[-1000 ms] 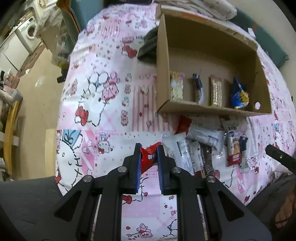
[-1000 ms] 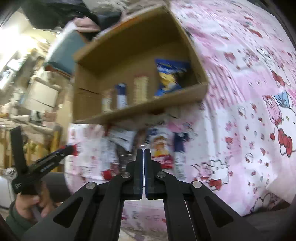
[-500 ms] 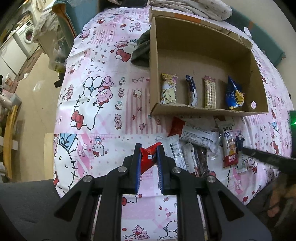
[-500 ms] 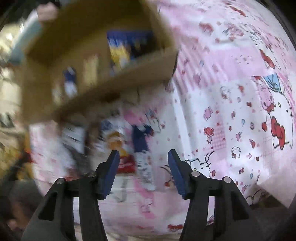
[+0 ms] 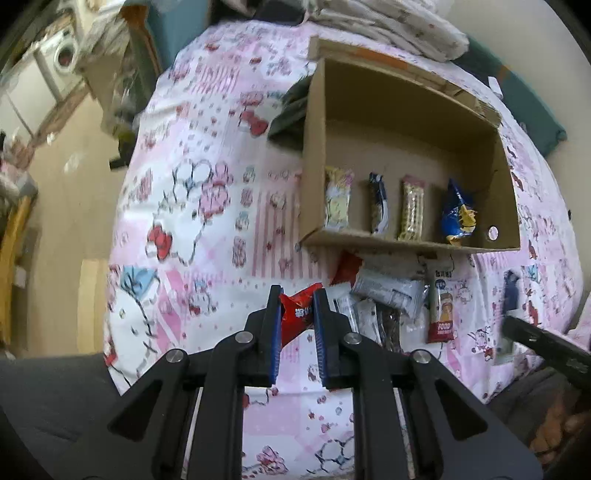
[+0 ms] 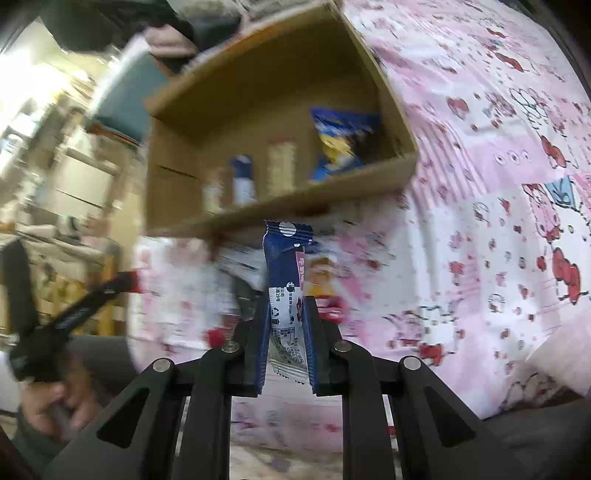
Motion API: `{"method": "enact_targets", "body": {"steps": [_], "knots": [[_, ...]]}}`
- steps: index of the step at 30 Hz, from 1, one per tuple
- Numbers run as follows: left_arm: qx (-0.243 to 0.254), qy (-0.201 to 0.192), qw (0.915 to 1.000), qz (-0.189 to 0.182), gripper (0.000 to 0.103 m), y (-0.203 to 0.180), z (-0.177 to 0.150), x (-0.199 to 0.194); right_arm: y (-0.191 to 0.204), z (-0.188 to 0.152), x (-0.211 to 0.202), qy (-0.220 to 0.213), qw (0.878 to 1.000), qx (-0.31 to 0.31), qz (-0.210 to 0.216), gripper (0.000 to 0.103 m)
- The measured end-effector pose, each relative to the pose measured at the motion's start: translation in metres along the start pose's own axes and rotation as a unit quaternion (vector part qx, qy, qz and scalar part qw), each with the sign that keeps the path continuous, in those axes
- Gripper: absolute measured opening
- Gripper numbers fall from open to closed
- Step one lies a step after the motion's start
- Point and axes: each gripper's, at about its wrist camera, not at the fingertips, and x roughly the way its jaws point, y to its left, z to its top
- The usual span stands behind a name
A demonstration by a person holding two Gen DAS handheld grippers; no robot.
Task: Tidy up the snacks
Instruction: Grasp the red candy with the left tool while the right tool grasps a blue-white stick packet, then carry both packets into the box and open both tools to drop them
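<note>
My left gripper (image 5: 296,295) is shut on a red snack packet (image 5: 295,313) and holds it above the pink cloth, short of the cardboard box (image 5: 314,147). The box lies open toward me with several snacks in a row: a yellow packet (image 5: 337,202), a dark blue bar (image 5: 379,208), a beige bar (image 5: 412,208) and a blue bag (image 5: 458,214). My right gripper (image 6: 286,306) is shut on a blue and white snack bar (image 6: 286,280), lifted in front of the box (image 6: 258,92). It also shows at the right edge of the left wrist view (image 5: 535,339).
A loose pile of snacks (image 5: 388,295) lies on the Hello Kitty cloth (image 5: 192,206) just before the box. A dark item (image 5: 291,107) lies left of the box. Folded bedding (image 5: 388,26) sits behind it. The bed edge drops to the floor at left.
My right gripper opened, came down on the pile, shut on the blue and white bar and lifted it. My left gripper has stayed shut on the red packet, shifting little.
</note>
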Motion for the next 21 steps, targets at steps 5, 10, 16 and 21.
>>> {"method": "enact_targets", "body": {"steps": [5, 10, 16, 21], "knots": [[0.004, -0.026, 0.9997, 0.001, 0.013, -0.006, 0.012, -0.014, 0.017, 0.006, -0.029, -0.061, 0.995, -0.021, 0.070, 0.018], [0.006, -0.052, 0.9986, -0.013, 0.013, -0.011, 0.036, -0.032, 0.029, 0.025, -0.056, -0.121, 0.987, -0.042, 0.098, 0.018], [0.022, -0.080, 0.9964, -0.020, 0.013, -0.023, 0.075, -0.045, 0.028, 0.060, -0.076, -0.172, 0.979, -0.047, 0.103, 0.018], [0.031, -0.088, 0.9948, -0.039, 0.013, -0.036, 0.099, -0.042, 0.015, 0.086, -0.079, -0.193, 0.977, -0.037, 0.089, 0.018]]}}
